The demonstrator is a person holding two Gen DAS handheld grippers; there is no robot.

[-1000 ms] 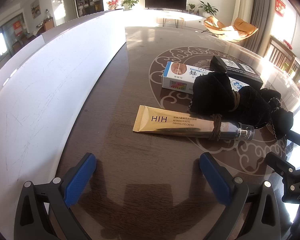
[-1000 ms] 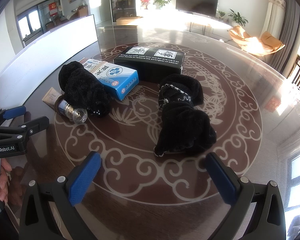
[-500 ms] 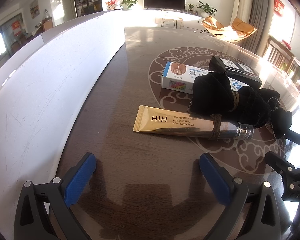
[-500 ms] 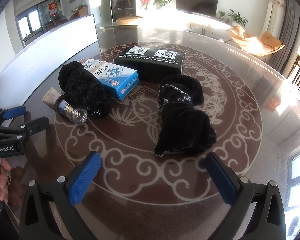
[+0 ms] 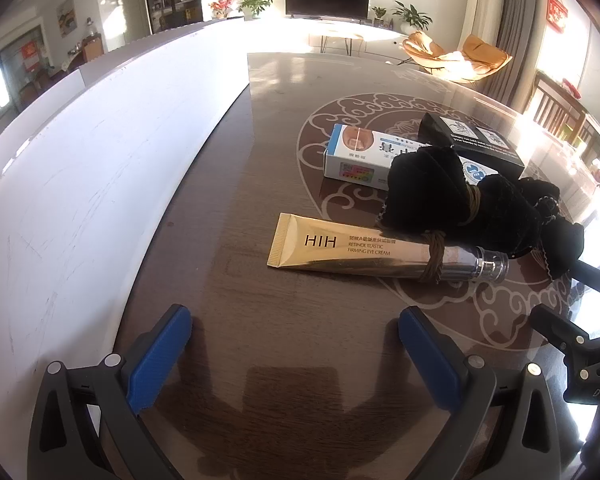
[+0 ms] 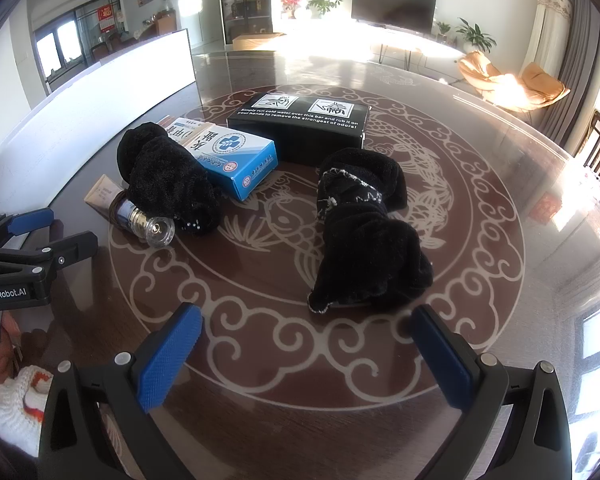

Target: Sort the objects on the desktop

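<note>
Nearest, both claws released and empty: left claw (image 5: 294, 354) low over bare dark tabletop (image 5: 228, 184) beside the white board along its left edge (image 5: 80, 168); right claw (image 6: 306, 354) over the patterned centre. Next, gold eye-cream tube (image 5: 352, 250), flat, silver cap, twine around its neck; likely light, slick, squashable, best pinched across the stiff capped end. Beyond, two soft black cloth bundles (image 6: 168, 184) (image 6: 364, 236), one touching the tube; then blue-white carton (image 6: 230, 154) and black box (image 6: 300, 122), rigid, grippable across narrow sides.
</note>
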